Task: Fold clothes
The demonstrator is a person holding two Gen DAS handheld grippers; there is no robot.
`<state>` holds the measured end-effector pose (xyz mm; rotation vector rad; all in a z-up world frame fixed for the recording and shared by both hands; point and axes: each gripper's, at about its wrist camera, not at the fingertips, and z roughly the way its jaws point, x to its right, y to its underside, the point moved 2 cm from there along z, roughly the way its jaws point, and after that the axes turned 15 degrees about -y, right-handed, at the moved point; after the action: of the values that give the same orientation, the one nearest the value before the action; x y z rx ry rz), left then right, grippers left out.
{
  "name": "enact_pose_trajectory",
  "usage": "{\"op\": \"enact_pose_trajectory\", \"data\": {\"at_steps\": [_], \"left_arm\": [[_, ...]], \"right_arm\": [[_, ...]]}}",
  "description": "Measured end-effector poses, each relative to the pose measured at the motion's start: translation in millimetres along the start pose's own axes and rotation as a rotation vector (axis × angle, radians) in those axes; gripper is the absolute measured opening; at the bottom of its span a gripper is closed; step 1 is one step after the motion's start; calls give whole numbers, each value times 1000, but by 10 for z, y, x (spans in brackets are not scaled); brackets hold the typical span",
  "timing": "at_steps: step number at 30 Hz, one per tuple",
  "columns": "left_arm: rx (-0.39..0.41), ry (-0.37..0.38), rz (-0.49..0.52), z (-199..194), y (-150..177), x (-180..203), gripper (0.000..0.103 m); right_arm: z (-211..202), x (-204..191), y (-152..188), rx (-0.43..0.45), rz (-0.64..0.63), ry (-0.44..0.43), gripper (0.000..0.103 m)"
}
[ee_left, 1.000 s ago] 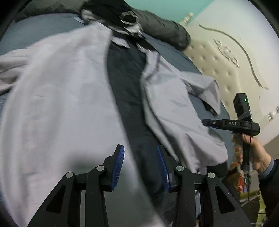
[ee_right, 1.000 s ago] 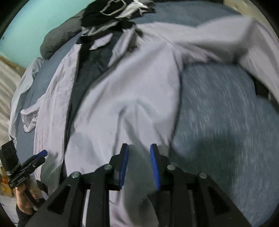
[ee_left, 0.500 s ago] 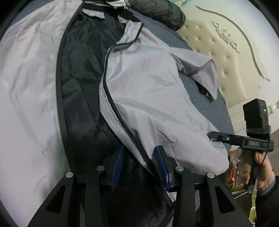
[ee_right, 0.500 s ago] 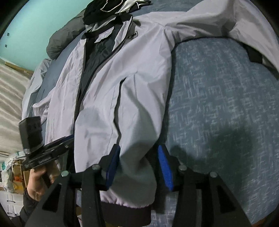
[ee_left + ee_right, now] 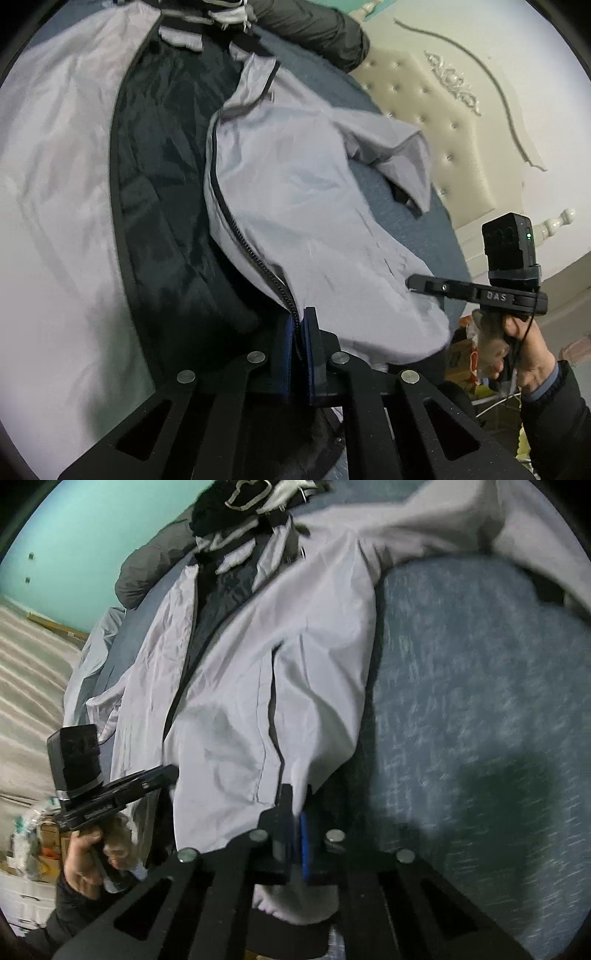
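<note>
**Two grippers pinched on jacket hem**

Two grippers, both at the near hem of one light grey jacket (image 5: 314,206). Jacket lies open, front up, on a blue-grey bedspread (image 5: 480,701); black lining (image 5: 166,166) shows between the front panels.

Left gripper (image 5: 298,332): jaws have just been closing, blue pads now together on the zipper edge (image 5: 258,262) of one front panel, at its bottom end. Fabric runs away from the fingertips toward the collar.

Right gripper (image 5: 295,812): jaws have just been closing, now clamped on a pinch of grey fabric at the outer bottom corner of that same panel, beside bare bedspread.

Dark pillow (image 5: 314,33) and a tufted headboard (image 5: 443,122) beyond the collar.
</note>
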<state>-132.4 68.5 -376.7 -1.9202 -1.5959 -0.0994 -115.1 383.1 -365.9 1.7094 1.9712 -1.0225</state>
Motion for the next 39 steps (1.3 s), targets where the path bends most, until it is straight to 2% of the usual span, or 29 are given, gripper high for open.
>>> {"op": "enact_pose_trajectory", "data": {"at_steps": [3,5,8,10,12,18,20,21,22,27,30,34,37,39], "left_arm": [[30,-7,22,-209,-35,-29,6],[27,-45,21,-208,-53,-85,9],[-34,-94,12,-37,11,-166,13],[-60,-102,7,53,71,-187,27],[-77,-105,5,121,116,-194,37],[-91,-115,0,244,163,-230,37],[-89,-116,7,249,163,-218,29],[-90,-113,14,253,164,-202,17],[-91,-111,21,257,164,-187,9],[-83,-130,36,193,178,-172,8],[-62,-171,42,102,149,-219,11],[11,-211,41,-151,-37,-287,13],[71,-257,44,-311,-223,-403,21],[97,-294,43,-356,-354,-507,24]], "right_arm": [[-37,-122,-49,6,-57,25,2],[-8,-165,-63,-6,-85,51,2],[154,-77,-19,-51,-91,117,2],[178,4,-2,-66,-95,151,2],[196,83,7,-70,-83,163,2],[185,178,48,-104,-94,223,2],[226,189,58,-127,-95,242,2],[254,191,76,-137,-97,251,2],[266,190,85,-143,-99,255,2],[265,221,87,-160,-82,251,2],[174,192,36,-138,-75,228,2],[-193,98,-244,14,-34,175,3],[-271,-9,-594,94,-62,128,19],[-275,-80,-831,134,-78,96,40]]}}
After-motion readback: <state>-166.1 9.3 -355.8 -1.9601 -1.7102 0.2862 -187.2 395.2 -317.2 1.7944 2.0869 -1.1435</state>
